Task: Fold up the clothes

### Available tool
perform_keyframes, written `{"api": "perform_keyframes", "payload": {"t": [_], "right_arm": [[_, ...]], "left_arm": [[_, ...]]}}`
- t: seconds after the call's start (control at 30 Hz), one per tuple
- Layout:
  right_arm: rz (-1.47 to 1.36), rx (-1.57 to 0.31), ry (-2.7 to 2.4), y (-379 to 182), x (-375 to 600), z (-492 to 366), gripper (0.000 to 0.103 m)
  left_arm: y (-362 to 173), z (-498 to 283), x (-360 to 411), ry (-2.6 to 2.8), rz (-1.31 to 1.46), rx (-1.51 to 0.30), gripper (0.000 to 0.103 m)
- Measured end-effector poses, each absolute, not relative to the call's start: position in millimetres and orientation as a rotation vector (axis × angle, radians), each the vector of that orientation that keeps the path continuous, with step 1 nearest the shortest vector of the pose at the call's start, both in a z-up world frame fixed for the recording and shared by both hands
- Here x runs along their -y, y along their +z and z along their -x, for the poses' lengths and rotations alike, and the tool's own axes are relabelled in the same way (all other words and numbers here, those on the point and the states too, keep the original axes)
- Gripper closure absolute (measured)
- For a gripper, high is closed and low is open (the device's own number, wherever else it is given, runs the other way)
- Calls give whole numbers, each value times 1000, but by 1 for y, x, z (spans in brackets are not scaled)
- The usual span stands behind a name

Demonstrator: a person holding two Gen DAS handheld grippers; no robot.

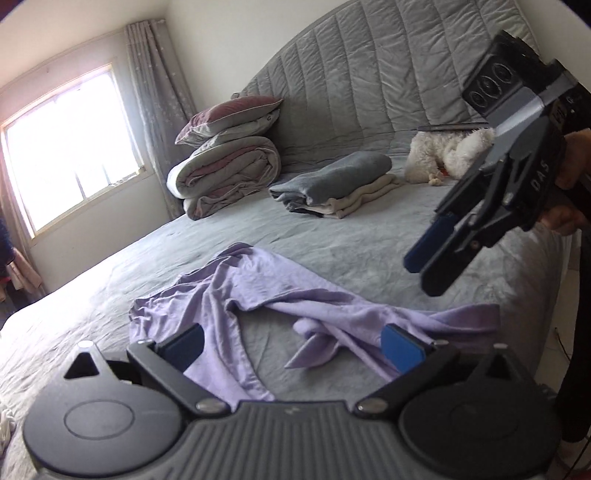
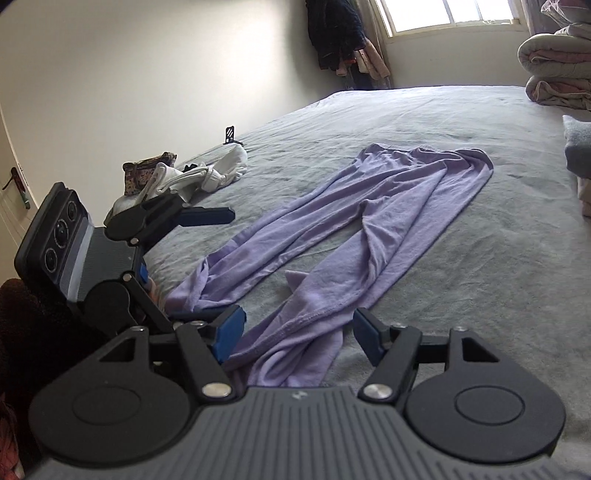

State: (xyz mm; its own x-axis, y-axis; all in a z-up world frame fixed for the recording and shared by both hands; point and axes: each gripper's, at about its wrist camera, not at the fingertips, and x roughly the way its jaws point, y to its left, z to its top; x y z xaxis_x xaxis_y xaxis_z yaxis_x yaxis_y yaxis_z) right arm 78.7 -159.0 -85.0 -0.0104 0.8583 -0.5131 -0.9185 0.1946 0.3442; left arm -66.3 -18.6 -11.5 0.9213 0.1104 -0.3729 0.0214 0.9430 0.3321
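Observation:
A pair of lavender trousers (image 2: 373, 206) lies spread on the grey bed (image 2: 480, 280), waist at the far end and both legs running toward me. The right leg's hem lies loose under my right gripper (image 2: 299, 338), whose blue pads stand wide apart and touch no cloth. My left gripper (image 2: 225, 264) hovers open over the other leg's crumpled hem. In the left wrist view the trousers (image 1: 258, 295) lie ahead of the open left gripper (image 1: 291, 347), and the right gripper (image 1: 421, 273) hangs above the bed at the right, held by a hand.
A folded stack of grey and beige clothes (image 1: 332, 188), rolled duvets with a pillow (image 1: 229, 173) and a white plush toy (image 1: 447, 151) sit near the padded headboard. A heap of white garments (image 2: 207, 177) lies at the bed's left edge. Dark clothes (image 2: 340, 33) hang by the window.

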Motion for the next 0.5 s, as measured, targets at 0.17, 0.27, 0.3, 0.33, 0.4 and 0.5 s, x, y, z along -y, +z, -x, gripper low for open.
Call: {"api": "perform_keyframes", "payload": {"t": [0.17, 0.27, 0.3, 0.33, 0.4, 0.5], "right_arm": [[239, -708, 1532, -89, 158, -61, 34], [360, -717, 1559, -97, 152, -48, 34], [395, -713, 1558, -101, 150, -45, 34], [422, -698, 1568, -103, 149, -41, 34], [452, -636, 1614, -104, 148, -33, 34], [517, -612, 1613, -112, 142, -26, 35]], "left_arm": [[3, 78, -17, 177, -221, -369, 1], [8, 81, -40, 227, -77, -356, 1], [9, 82, -47, 241, -28, -352, 1], [11, 83, -54, 256, 21, -347, 1], [13, 85, -66, 281, 107, -340, 1], [11, 83, -67, 291, 115, -343, 1]]}}
